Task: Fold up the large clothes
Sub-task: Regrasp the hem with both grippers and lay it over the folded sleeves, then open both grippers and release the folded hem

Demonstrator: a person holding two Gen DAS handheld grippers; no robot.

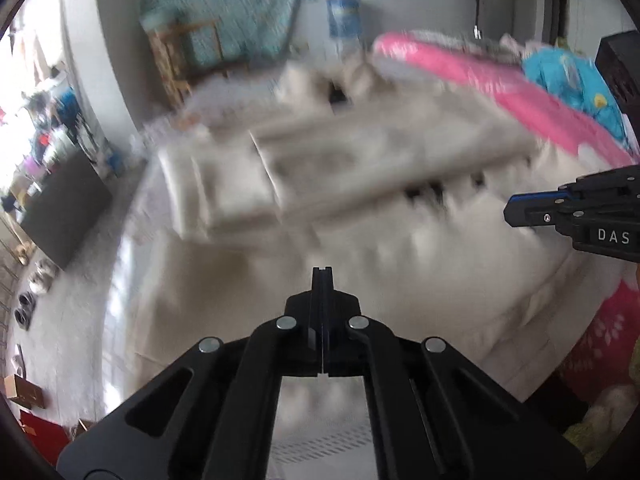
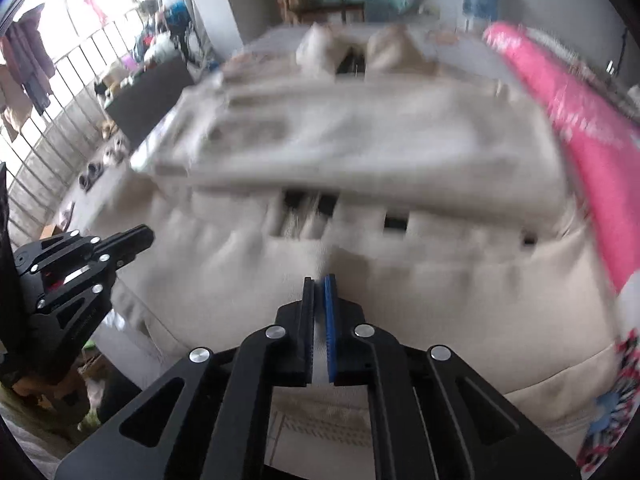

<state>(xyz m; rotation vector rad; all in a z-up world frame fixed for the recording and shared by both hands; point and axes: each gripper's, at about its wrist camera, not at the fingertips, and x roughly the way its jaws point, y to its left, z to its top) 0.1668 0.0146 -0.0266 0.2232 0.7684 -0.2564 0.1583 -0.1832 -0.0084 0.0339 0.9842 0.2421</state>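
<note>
The left gripper [image 1: 322,270] is closed, apparently empty, above the near edge of the beige garment [image 1: 360,168] spread on the bed. To its right, the right gripper [image 2: 319,280] pinches a fold of that cloth.

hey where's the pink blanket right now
The pink blanket lies along the right edge of the bed in both wrist views, right beside the beige garment spread across the middle.
</note>
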